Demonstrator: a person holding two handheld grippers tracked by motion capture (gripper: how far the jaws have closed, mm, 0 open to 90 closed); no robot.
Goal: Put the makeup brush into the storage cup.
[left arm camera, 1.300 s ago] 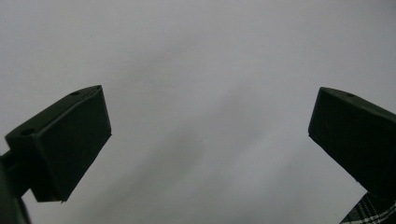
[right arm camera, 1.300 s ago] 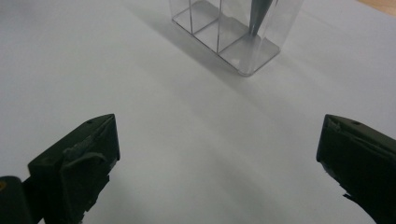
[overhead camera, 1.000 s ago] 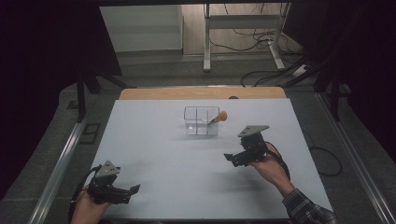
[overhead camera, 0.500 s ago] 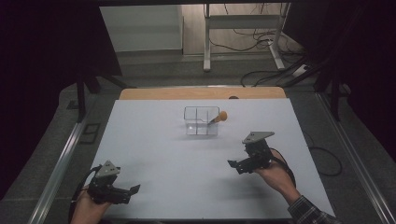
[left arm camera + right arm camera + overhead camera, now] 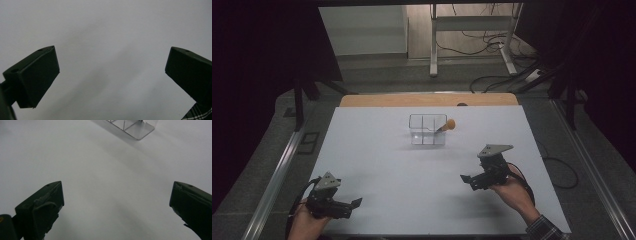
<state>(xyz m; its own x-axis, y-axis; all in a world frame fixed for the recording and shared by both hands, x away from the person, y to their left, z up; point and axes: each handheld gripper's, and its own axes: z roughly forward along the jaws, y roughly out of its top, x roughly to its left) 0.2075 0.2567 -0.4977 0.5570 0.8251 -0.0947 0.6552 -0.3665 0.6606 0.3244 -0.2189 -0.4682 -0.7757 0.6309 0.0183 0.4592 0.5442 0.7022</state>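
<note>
A clear divided box (image 5: 428, 129) stands on the white bench (image 5: 377, 165), toward the far middle of the sheet, and an orange-headed stick (image 5: 447, 125) leans out of its right-hand compartment, the round head poking over the rim. Both claws are well apart from it, on the near half of the bench.

The right claw (image 5: 468, 180) sits at the near right, held in a hand (image 5: 511, 192) with a plaid cuff, its jaws spread wide with nothing between them. In the right gripper view the two black jaws stand at the left and right edges over bare white surface, and a corner of the clear box (image 5: 132, 127) shows at the top (so the claw points roughly toward it).

The left claw (image 5: 352, 207) rests at the near left corner, also spread wide and empty; the left gripper view shows plain bench between its jaws.
</note>
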